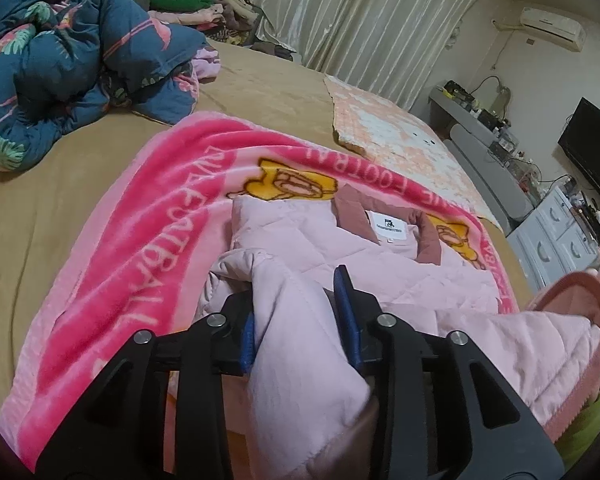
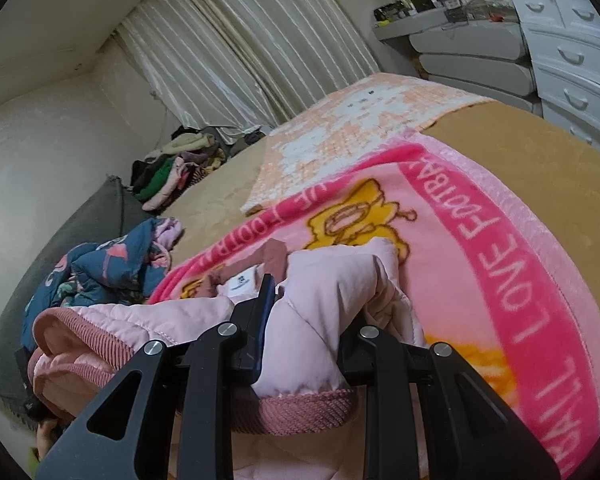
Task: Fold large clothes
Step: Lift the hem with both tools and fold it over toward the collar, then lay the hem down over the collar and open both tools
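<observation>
Both hand-held grippers have pink padded cloth between their fingers. On the left hand-held gripper (image 1: 300, 312) the jaws stand partly apart around a thick fold of the jacket (image 1: 400, 256): the left blue pad (image 1: 249, 340) lies against the cloth, while the right one seems to stand a little clear of it, so the hold looks loose rather than clenched. On the right hand-held gripper (image 2: 312, 316) the jaws are drawn in on a bunched sleeve or edge of the same jacket, with its ribbed dusty-pink cuff (image 2: 300, 412) hanging just below the fingers; this one reads as a firm pinch. The jacket is quilted and puffy, so it should be light for its bulk, soft, limp and somewhat slick; it will sag and slide between the pads unless several layers are taken together. Seams, the ribbed trim and the darker collar (image 1: 352, 216) with its white label (image 1: 388, 228) look like the best places to hold, being firmer and less slippery than the open quilted panels. It lies spread, collar away from the grippers, on a bright pink blanket (image 1: 148, 224) with white lettering and yellow cartoon figures, which covers part of a tan bed (image 1: 60, 184). Further off on the bed sit a rumpled blue flowered quilt (image 1: 60, 60), a pale orange checked cover (image 1: 400, 136) and a heap of clothes (image 1: 196, 4) by the curtain (image 1: 340, 12).
</observation>
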`<action>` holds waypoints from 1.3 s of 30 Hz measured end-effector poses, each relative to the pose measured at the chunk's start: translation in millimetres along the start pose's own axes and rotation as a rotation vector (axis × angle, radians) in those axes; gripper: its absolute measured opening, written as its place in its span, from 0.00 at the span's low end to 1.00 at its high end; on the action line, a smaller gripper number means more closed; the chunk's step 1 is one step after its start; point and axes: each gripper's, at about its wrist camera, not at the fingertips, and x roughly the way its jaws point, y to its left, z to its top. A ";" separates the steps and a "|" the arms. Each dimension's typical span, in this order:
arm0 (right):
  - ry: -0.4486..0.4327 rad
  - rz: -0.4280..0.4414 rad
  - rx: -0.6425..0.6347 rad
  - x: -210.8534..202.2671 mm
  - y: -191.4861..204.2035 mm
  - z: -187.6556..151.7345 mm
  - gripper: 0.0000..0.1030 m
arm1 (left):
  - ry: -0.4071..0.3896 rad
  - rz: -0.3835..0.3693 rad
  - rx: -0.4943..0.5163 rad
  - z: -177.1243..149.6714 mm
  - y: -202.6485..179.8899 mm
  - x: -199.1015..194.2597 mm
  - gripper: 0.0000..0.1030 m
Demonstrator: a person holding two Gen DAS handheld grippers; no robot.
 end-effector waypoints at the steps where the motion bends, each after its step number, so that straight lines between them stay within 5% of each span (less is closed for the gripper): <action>1: 0.004 -0.007 0.007 4.1 -2.8 -0.6 0.22 | -0.002 0.001 0.001 -0.1 -0.5 0.8 0.28; 10: 0.038 -0.062 0.058 30.2 -20.1 -9.1 0.23 | -0.025 0.002 0.022 -1.0 -7.5 1.4 0.40; 21: 0.077 -0.120 0.063 58.6 -18.9 -9.4 0.25 | -0.051 -0.086 0.002 -1.0 -9.8 -17.8 0.70; 27: 0.081 -0.121 0.081 61.1 -19.2 -9.4 0.27 | -0.078 -0.118 -0.013 -1.7 -10.5 -30.2 0.72; 32: 0.085 -0.110 0.102 58.8 -18.6 -8.3 0.29 | -0.091 -0.111 -0.014 -3.4 -9.8 -36.1 0.73; 35: 0.087 -0.097 0.116 58.4 -18.7 -6.6 0.32 | -0.152 -0.086 0.008 -3.1 -12.4 -53.1 0.91; 39: 0.085 -0.081 0.113 55.3 -15.6 -5.3 0.39 | -0.198 -0.067 0.055 -1.0 -19.9 -67.8 0.91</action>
